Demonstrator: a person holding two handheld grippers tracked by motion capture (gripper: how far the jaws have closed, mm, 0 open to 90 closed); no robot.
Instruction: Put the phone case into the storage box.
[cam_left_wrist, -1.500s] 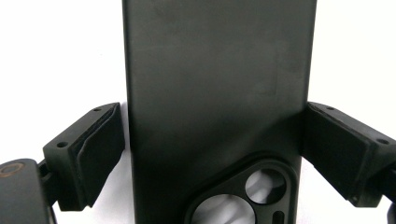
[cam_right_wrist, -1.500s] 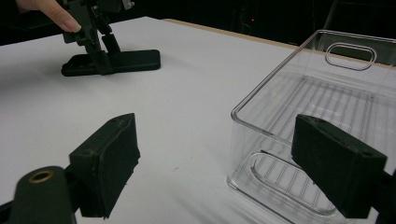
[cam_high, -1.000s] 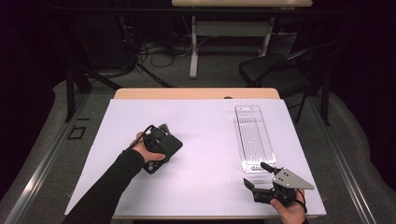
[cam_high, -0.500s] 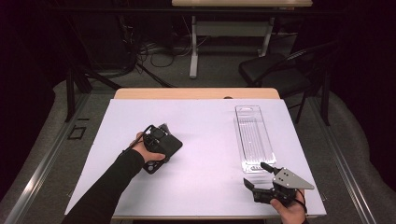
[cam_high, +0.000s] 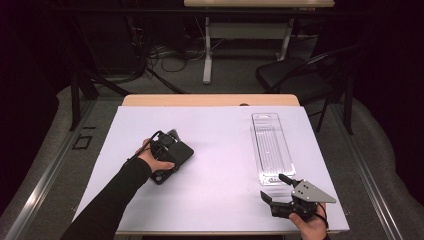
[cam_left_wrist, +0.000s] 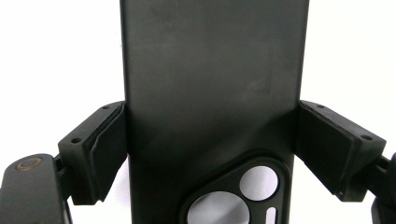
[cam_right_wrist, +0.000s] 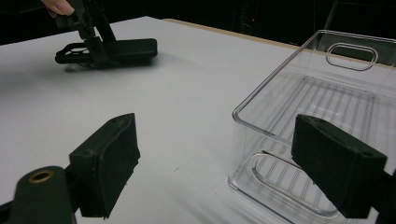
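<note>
Gripping the black phone case (cam_left_wrist: 210, 93) across its width, your left gripper (cam_high: 167, 152) has both pads (cam_left_wrist: 109, 149) pressed against the case's edges, with the case lying flat on the white table (cam_high: 220, 145), left of centre. Nothing has shifted over the last second, so the grasp looks settled and a lift seems ready. Your right gripper (cam_high: 277, 187) waits with jaws wide and empty just beside the near end of the clear tray (cam_high: 272, 145).
</note>
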